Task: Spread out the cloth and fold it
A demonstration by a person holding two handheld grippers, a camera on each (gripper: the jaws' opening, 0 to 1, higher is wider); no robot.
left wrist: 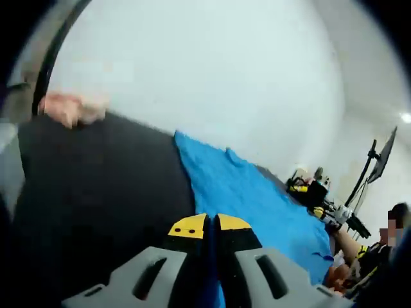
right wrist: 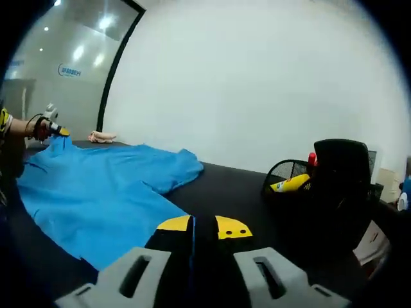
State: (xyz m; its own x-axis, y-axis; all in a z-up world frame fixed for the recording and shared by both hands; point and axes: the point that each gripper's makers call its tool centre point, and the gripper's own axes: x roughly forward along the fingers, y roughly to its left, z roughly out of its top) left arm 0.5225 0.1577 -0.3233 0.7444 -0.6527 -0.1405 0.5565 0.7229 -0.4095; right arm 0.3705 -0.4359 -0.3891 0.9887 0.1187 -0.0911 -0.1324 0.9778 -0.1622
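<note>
1. in the left gripper view, the left gripper (left wrist: 212, 224) has its yellow-tipped jaws pressed together, with a thin edge of the blue cloth (left wrist: 257, 199) pinched between them; the cloth runs away from the jaws up and to the right across the black table (left wrist: 96, 186).
2. in the right gripper view, the right gripper (right wrist: 194, 228) also has its jaws closed nearly flat, and a thin blue sliver of cloth (right wrist: 96, 186) shows in the seam between them, so it seems to be nipping an edge, though the view there is poor.
3. from the right gripper view the cloth spreads to the left of the jaws over the table (right wrist: 225, 186); at its far corner the left gripper (right wrist: 56, 129) holds a raised tip, with a person's hand (right wrist: 29, 127) behind it.
4. the cloth is bright plain blue, mostly flat, with soft creases and a lobed far edge near the white wall (right wrist: 257, 77); no print or label can be made out on it.
5. a pale pinkish object (right wrist: 103, 136) lies on the table beyond the cloth, close to the wall.
6. to the right of the jaws stands a black mesh basket (right wrist: 282, 173) with a yellow item (right wrist: 290, 185) in it, beside a black chair back (right wrist: 340, 173).
7. on the glass partition (right wrist: 58, 70) at the far left there is a blue logo with writing, too small to read.
</note>
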